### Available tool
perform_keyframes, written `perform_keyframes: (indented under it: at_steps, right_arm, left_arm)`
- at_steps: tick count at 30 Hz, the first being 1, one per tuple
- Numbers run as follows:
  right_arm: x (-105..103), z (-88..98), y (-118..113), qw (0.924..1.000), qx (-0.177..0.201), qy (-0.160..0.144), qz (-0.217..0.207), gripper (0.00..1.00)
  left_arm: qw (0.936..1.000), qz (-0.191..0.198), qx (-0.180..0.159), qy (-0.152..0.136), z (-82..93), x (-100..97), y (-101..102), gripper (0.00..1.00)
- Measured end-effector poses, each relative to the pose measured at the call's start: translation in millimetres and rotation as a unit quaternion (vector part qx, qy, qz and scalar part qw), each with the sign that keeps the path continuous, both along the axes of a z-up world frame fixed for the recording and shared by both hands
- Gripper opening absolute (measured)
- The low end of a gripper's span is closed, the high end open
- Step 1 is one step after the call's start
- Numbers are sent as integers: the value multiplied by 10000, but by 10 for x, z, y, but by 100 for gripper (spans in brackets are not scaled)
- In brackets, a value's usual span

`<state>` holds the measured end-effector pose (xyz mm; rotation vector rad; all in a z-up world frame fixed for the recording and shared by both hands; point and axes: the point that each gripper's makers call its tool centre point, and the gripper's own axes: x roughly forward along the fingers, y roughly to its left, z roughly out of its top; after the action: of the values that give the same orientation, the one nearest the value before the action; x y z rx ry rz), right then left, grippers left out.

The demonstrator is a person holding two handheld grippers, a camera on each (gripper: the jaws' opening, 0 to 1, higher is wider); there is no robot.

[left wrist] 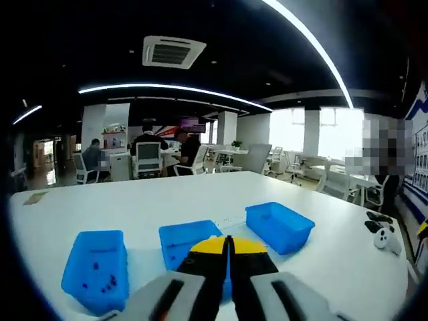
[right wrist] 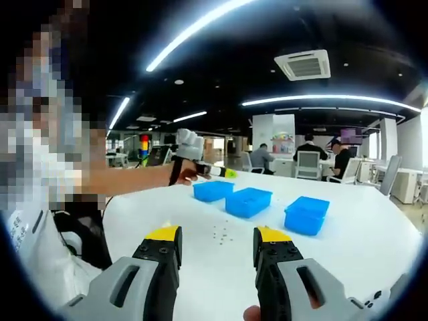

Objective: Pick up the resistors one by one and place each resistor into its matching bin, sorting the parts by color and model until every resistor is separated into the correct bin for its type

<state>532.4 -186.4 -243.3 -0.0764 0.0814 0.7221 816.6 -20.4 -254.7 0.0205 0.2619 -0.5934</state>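
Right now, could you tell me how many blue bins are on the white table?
3, in a row: the left bin holding small dark parts, the middle bin partly behind the shut left tongs, and the right bin. None seems hidden.

Three bins stand in a row on the worktop (right wrist: 374, 247): in the right gripper view, the left bin (right wrist: 212, 190), middle bin (right wrist: 248, 201) and right bin (right wrist: 307, 215). Small resistors (right wrist: 221, 234) lie scattered on the worktop before the middle bin.
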Motion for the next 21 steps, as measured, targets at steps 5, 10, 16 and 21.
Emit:
perform_keyframes:
  at_steps: [5, 10, 16, 21]
  right_arm:
    - [-6, -6, 17, 10000, -12, 2, 17, 44]
    - [-7, -7, 18, 10000, -20, 0, 7, 44]
    - [-5, -13, 25, 10000, -26, -1, 19, 44]
    - [-4, -13, 33, 10000, -33, 4, 41, 44]
  left_arm:
    - [9999, 128, 94, 27, -78, 124, 6, 4]
    - [9990, 301, 313, -110, -115, 224, 45, 11]
    - [9985, 172, 480, -222, -117, 207, 14, 50]
    - [9986, 132, 452, -242, -74, 166, -10, 51]
